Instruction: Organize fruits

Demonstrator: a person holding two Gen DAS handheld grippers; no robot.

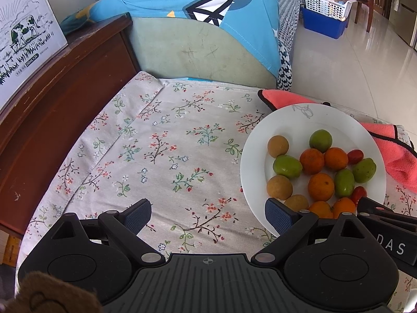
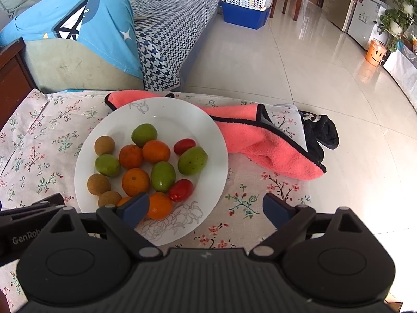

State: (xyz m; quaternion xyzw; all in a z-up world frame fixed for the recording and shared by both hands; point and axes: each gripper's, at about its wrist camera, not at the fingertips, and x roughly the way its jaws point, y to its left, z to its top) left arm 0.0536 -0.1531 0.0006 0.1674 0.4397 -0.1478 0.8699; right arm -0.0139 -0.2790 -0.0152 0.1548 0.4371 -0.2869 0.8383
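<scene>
A white plate (image 1: 252,156) (image 2: 208,130) on the floral tablecloth holds several small fruits: oranges (image 1: 321,186) (image 2: 136,181), green fruits (image 1: 287,166) (image 2: 163,176), brown longans (image 1: 279,187) (image 2: 98,184) and red cherry tomatoes (image 1: 355,156) (image 2: 181,190). My left gripper (image 1: 208,215) is open and empty, over the cloth left of the plate, its right finger over the plate's near rim. My right gripper (image 2: 206,208) is open and empty at the plate's near right edge, its left finger over the nearest orange.
A pink towel (image 2: 260,140) (image 1: 396,154) lies behind and right of the plate. A black slipper (image 2: 323,130) lies past the table's right edge. A sofa with a blue cushion (image 1: 182,7) stands behind. A wooden cabinet (image 1: 52,99) with a milk carton is at the left.
</scene>
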